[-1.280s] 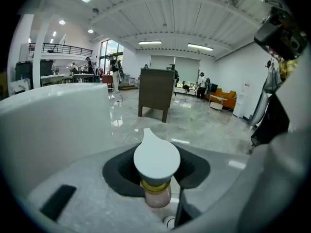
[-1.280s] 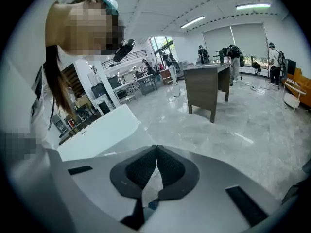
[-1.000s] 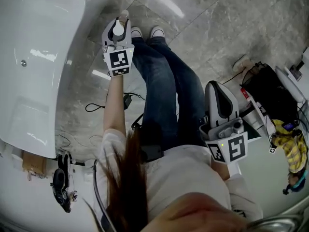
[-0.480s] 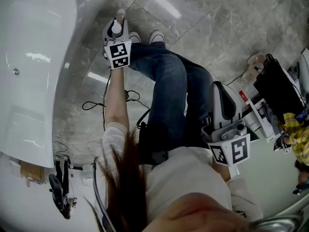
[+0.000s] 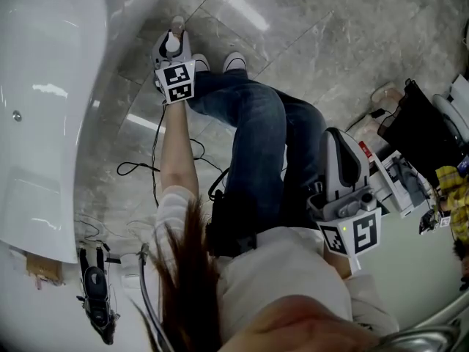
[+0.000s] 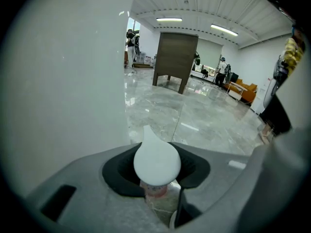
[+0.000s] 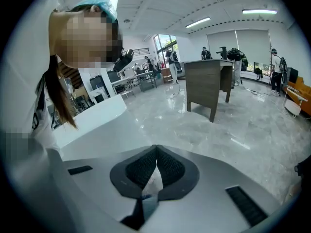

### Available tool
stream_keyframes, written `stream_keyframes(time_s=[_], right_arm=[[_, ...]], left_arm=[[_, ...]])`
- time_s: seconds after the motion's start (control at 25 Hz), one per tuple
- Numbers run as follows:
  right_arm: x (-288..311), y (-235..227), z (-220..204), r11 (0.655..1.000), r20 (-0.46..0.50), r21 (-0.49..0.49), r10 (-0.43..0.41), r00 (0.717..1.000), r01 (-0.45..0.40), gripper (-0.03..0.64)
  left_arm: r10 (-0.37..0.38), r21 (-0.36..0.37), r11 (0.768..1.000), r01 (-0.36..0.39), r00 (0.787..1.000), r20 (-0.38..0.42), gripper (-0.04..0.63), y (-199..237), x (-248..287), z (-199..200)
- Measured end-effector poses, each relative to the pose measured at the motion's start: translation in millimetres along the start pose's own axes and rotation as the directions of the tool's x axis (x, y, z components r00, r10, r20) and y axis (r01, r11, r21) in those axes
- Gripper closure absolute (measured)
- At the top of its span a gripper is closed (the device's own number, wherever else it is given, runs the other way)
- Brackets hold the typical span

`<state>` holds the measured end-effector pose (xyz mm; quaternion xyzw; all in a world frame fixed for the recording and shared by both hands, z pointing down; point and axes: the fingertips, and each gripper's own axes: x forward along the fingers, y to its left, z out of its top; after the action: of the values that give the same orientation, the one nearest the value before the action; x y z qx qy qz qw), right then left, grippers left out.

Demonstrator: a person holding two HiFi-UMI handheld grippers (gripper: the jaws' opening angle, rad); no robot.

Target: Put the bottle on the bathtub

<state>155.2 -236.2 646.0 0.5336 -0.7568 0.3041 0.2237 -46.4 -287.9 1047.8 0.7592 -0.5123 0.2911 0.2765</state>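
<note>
White-capped bottle (image 6: 156, 161) sits clamped in the left gripper (image 5: 174, 35), low beside the bathtub (image 5: 51, 64) — gripped, not yet on its rim — while the right gripper (image 7: 155, 171) hangs pinched together, empty.

Open showroom hall, bathtub (image 5: 44, 86), marble floor (image 5: 308, 20)

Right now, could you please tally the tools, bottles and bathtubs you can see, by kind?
Tools: 2, the left tool and the right tool
Bottles: 1, the bottle in the left tool
Bathtubs: 1, the bathtub
Total: 4
</note>
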Motion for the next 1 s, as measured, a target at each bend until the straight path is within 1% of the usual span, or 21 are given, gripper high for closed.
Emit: stream_keyframes(time_s=[0.2, 0.44, 0.64, 0.68, 0.72, 0.76, 1.0], right_arm=[[-2, -3, -1, 1.000, -0.004, -0.004, 0.006, 1.000, -0.006, 0.606], [-2, -3, 3, 1.000, 0.003, -0.006, 0.012, 1.000, -0.012, 0.606], [0, -4, 2, 1.000, 0.000, -0.001, 0.013, 1.000, -0.013, 0.606], [0, -4, 3, 1.000, -0.004, 0.002, 0.014, 1.000, -0.014, 0.606], [0, -4, 3, 1.000, -0.009, 0.007, 0.016, 1.000, -0.016, 0.606], [-1, -4, 3, 1.000, -0.014, 0.012, 0.019, 1.000, -0.019, 0.606], [-12, 9, 15, 0.998, -0.045, 0.046, 0.051, 0.998, -0.049, 0.606]], left_arm=[[0.012, -0.003, 1.000, -0.012, 1.000, 0.016, 0.453, -4, -1, 2], [-0.020, 0.033, 0.999, 0.020, 1.000, -0.003, 0.453, -14, 1, -8], [-0.002, 0.007, 1.000, 0.002, 1.000, 0.006, 0.451, -11, 1, -8], [0.001, -0.001, 1.000, -0.001, 1.000, 0.002, 0.429, -11, 0, -7], [0.003, -0.007, 1.000, -0.003, 1.000, 0.001, 0.379, -11, -2, -4], [0.005, -0.011, 1.000, -0.005, 1.000, 0.004, 0.357, -10, -4, 1], [-0.004, -0.012, 1.000, 0.004, 0.999, 0.035, 0.347, -12, -31, 39]])
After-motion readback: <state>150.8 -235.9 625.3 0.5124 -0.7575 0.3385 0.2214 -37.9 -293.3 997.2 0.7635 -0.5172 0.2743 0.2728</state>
